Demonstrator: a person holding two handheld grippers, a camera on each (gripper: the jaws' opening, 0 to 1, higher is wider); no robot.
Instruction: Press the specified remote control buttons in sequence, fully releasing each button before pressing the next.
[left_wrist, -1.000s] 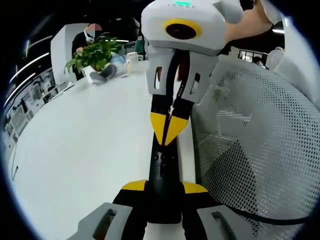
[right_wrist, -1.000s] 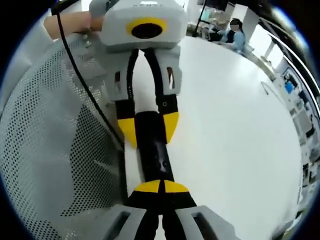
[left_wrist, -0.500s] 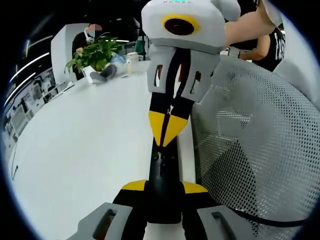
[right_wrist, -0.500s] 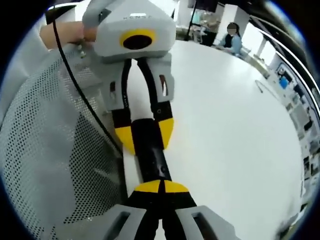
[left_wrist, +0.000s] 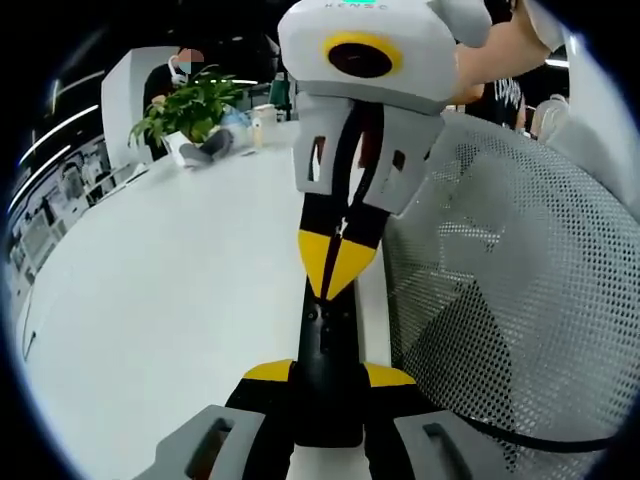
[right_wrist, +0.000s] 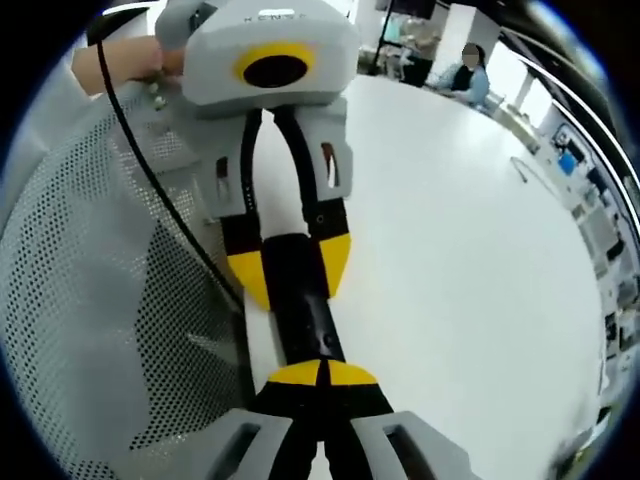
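- White tabletop (left_wrist: 150, 300) spreads to the left of the left gripper (left_wrist: 328, 375) in the left gripper view, with office desks and ceiling lights dim beyond its far edge.
- Far ahead and to the left of that gripper, a green potted plant (left_wrist: 190, 108) stands on the table, a small pale bottle (left_wrist: 258, 127) just to its right.
- The left gripper grasps the near end of a slim black remote control (left_wrist: 326, 335): its yellow-tipped jaws sit clenched against the remote's two long sides.
- Straight ahead, the right gripper (left_wrist: 337, 262) points back toward the camera, its yellow tips pinched together and meeting the remote's far end; whether they press a button I cannot tell.
- To the right of both grippers stands a white mesh chair back (left_wrist: 500, 300), with a black cable (left_wrist: 520, 438) along its lower part.
- In the right gripper view, the mesh chair back (right_wrist: 110, 300) lies left of the right gripper (right_wrist: 322, 372), whose clenched tips touch the remote control (right_wrist: 300, 300).
- Beyond, the left gripper (right_wrist: 290, 270) clamps the remote's other end, and the tabletop (right_wrist: 470, 260) stretches away to the right.
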